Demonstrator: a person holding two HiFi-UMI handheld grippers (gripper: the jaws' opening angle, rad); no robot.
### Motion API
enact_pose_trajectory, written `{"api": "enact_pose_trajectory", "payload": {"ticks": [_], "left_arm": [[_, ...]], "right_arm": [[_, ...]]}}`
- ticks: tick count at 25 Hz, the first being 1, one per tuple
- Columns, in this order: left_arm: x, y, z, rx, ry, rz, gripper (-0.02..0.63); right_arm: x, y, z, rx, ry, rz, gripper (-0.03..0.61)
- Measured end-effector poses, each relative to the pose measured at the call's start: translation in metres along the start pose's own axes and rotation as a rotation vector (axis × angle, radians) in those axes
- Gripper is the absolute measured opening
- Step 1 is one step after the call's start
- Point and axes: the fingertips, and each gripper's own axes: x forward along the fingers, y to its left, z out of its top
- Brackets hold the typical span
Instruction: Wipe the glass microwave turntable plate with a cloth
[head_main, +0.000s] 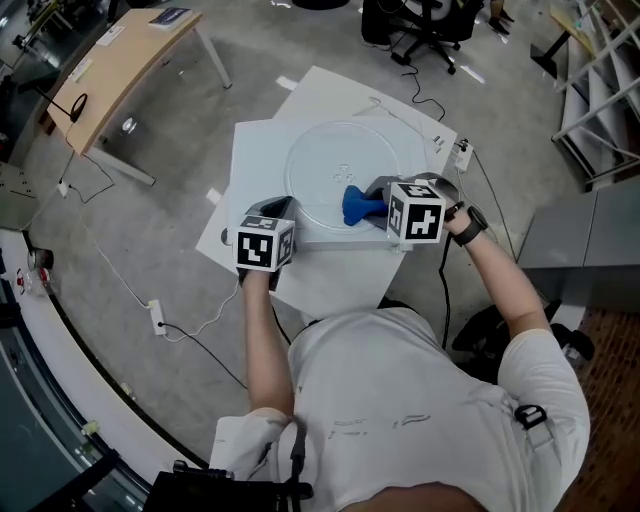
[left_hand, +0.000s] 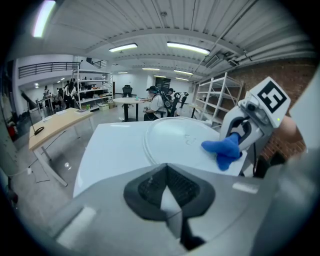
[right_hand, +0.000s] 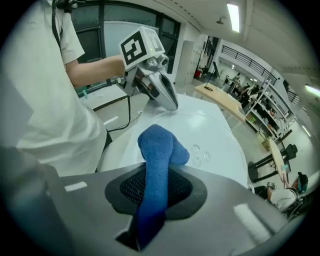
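Note:
The round glass turntable plate (head_main: 335, 160) lies flat on a white tabletop (head_main: 255, 160). My left gripper (head_main: 283, 207) sits at the plate's near-left rim and is shut on the rim; a pale sliver of glass shows between its jaws (left_hand: 168, 197). My right gripper (head_main: 380, 196) is shut on a blue cloth (head_main: 358, 205), and the cloth's bunched end rests on the plate's near-right part. In the right gripper view the cloth (right_hand: 157, 150) sticks out of the jaws over the plate (right_hand: 210, 135), with the left gripper (right_hand: 171, 103) beyond. The left gripper view shows the cloth (left_hand: 225, 150) and right gripper (left_hand: 240, 134).
A wooden desk (head_main: 120, 70) stands at the far left. A power strip (head_main: 157, 316) and cables lie on the floor on the left, and another strip (head_main: 460, 152) sits at the table's right edge. An office chair (head_main: 430, 30) and metal shelving (head_main: 600, 80) are behind.

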Motion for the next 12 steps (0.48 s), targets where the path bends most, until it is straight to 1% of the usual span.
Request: {"api": "enact_pose_trajectory", "payload": {"ticks": [4, 7, 9, 12], "left_arm": [[0.0, -0.001, 0.0, 0.004, 0.0, 0.001, 0.003], [0.001, 0.0, -0.001, 0.008, 0.001, 0.0, 0.002], [0.001, 0.0, -0.002, 0.008, 0.002, 0.002, 0.003], [0.001, -0.001, -0.002, 0.006, 0.004, 0.004, 0.002]], "right_arm": [[0.018, -0.002, 0.039, 0.016, -0.096, -0.013, 0.077], [0.03, -0.017, 0.061, 0.055, -0.123, -0.045, 0.078], [0.037, -0.036, 0.071, 0.083, -0.119, -0.086, 0.078], [0.043, -0.076, 0.075, 0.122, -0.093, -0.185, 0.078]]}}
